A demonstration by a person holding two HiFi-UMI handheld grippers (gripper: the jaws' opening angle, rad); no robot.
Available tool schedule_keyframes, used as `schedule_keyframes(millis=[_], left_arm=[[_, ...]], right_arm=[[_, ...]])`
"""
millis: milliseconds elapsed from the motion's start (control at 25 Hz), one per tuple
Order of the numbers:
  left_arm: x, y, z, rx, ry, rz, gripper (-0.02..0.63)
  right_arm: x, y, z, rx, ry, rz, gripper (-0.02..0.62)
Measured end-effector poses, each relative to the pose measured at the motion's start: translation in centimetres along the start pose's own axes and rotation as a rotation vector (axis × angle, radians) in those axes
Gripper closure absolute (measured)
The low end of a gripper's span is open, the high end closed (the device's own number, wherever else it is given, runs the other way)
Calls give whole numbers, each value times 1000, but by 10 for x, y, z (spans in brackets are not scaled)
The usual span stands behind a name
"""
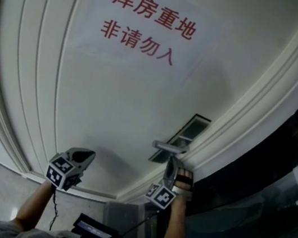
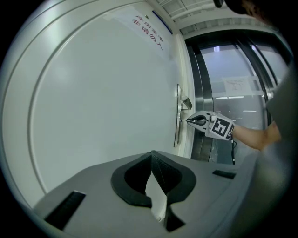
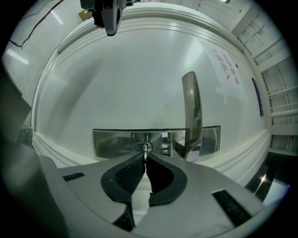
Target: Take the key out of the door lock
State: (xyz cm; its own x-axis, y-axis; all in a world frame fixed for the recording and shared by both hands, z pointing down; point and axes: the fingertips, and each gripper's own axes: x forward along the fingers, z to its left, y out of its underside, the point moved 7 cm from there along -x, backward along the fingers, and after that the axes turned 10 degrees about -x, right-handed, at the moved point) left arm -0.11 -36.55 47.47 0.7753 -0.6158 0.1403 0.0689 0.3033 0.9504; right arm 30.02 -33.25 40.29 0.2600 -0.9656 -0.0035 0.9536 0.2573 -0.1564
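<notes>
Key gripped, not yet out of the lock

The right gripper (image 3: 145, 155) has its jaws pinched on the key (image 3: 145, 149), which appears still seated in the steel lock plate (image 3: 111, 142) beside the lever handle (image 3: 192, 111), near the edge of the door (image 1: 113, 98); the pull-out seems still to come. The left gripper (image 2: 151, 155) is closed on nothing, clear of the door. The paper sign (image 1: 148, 27) reads, in red, 库房重地 / 非请勿入.

Head cam faces the white door (image 1: 118, 99) from close in, with the handle (image 1: 168, 146) off to the right. The left gripper view hangs back on the left and looks along the door toward that handle. The right gripper view sits right up against the lock plate (image 3: 111, 142). All three catch the handle.
</notes>
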Motion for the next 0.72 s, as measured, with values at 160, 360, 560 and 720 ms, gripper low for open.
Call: schedule_keyframes(millis=[160,360,560,720], left_arm=[[1,-1,1,1,-2,-4,598],[2,-2,0,0,3,-2,598],[2,-2,0,3,3,-3,598],[-1,-1,1,2,-1,-1,598]], right_arm=[[0,-1,-2,-5,14,-6,575],[0,0,-1,-5,10,-3,575],[0,-1,-1,-6,18,-3,575],[0,0,-1,-20,17,4,575]])
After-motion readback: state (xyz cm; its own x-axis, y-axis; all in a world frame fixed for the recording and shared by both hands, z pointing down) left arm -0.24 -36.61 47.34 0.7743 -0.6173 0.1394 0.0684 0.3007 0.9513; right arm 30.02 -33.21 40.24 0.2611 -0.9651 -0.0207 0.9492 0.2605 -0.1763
